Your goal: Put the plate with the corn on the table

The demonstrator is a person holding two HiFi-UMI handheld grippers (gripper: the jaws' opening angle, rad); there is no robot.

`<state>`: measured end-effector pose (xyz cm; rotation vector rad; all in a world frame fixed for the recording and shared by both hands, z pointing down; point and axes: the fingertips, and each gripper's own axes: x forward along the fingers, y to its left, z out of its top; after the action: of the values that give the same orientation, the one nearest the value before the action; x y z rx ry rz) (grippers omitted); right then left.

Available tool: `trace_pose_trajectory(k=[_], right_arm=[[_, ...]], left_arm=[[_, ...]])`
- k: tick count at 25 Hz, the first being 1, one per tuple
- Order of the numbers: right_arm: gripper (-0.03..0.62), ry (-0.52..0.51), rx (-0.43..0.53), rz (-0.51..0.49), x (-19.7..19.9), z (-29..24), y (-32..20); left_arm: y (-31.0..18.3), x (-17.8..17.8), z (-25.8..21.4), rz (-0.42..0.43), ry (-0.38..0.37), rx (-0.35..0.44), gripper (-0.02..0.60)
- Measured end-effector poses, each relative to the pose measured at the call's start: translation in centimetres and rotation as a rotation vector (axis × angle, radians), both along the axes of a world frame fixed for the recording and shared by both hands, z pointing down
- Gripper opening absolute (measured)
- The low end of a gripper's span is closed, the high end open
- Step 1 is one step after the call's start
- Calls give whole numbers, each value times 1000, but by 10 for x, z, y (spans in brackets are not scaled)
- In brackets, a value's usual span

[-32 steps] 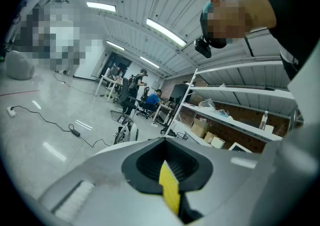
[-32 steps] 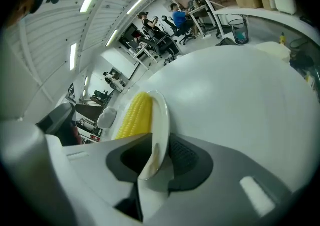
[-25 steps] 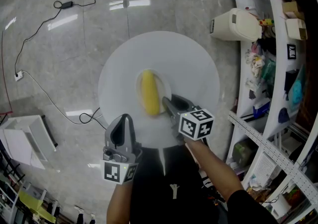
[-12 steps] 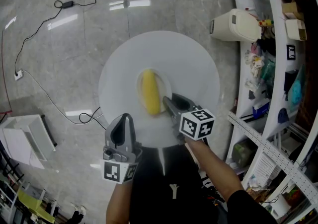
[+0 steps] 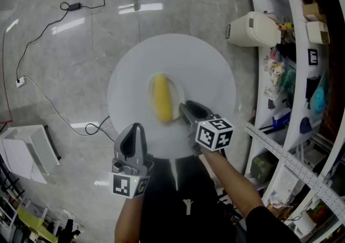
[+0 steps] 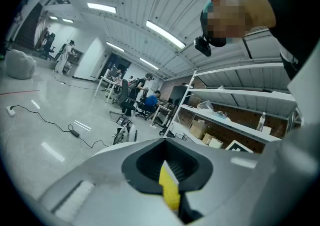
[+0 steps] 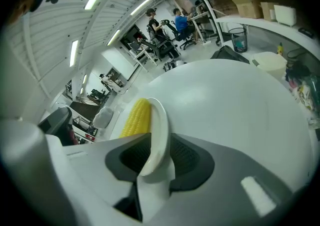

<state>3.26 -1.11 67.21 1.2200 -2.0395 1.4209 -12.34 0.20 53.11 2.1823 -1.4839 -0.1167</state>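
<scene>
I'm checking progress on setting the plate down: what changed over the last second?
Almost nothing: the right gripper shifted slightly but stays shut on the white plate carrying the yellow corn cob, over the round white table. The left gripper stays shut, held aside.

Grey floor [image 5: 64, 64] all round: a black adapter [image 5: 68, 6] and white plug strip [image 5: 20, 81] lie left, a white bin [image 5: 252, 29] sits beside crowded shelves [image 5: 283, 83] right.

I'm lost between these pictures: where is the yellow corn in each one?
Head view: corn at the centre, lying on the plate.
Left gripper view: not in it.
Right gripper view: left of centre, beside the plate's rim.
Shared landmark: the round white table.
</scene>
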Motion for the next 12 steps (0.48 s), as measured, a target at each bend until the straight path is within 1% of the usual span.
trace_pose_trajectory(k=[5,8,9,12], right_arm=[[104,17,26,8,7,-15,0],[61,29,45,7,9,-28,3],[38,32,52,4,9,-34,4],[14,38,72,-11,7,-52,6]], left_arm=[[3,4,-12,2,0,15,3],[5,4,-25,-5,3,29,3],[6,4,-30,-6,1,37,3],[9,4,-44,-8,-5,61,3]])
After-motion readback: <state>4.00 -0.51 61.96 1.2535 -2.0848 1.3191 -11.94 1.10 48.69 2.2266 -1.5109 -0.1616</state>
